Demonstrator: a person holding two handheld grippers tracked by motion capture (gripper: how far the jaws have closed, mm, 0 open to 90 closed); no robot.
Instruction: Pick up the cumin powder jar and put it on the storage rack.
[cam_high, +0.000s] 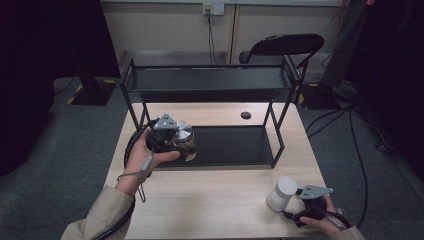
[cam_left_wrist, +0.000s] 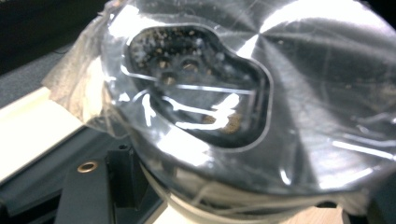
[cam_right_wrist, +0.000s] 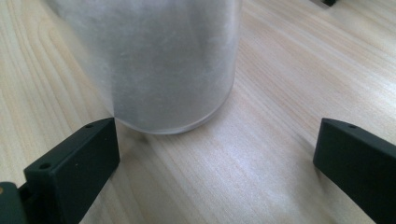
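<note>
A spice jar (cam_high: 184, 140) is being held clamped in the left gripper (cam_high: 176, 141), above the rack's lower shelf (cam_high: 235, 146), likely for shelving. The right gripper (cam_high: 295, 206) is being kept wide open beside a white canister (cam_high: 281, 194) on the surface (cam_high: 215, 200), nothing gripped.

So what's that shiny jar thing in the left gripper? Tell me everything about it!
The jar is small and round, with a shiny silver metal lid under crinkly clear plastic wrap. The lid has a shaker opening with little holes, and brownish grains that look like spice sit in it. The body looks like dark glass. The left gripper holds it in its shut jaws, lifted off the wooden table, at the front left of the black rack's lower shelf. Only the jaws touch it.
</note>
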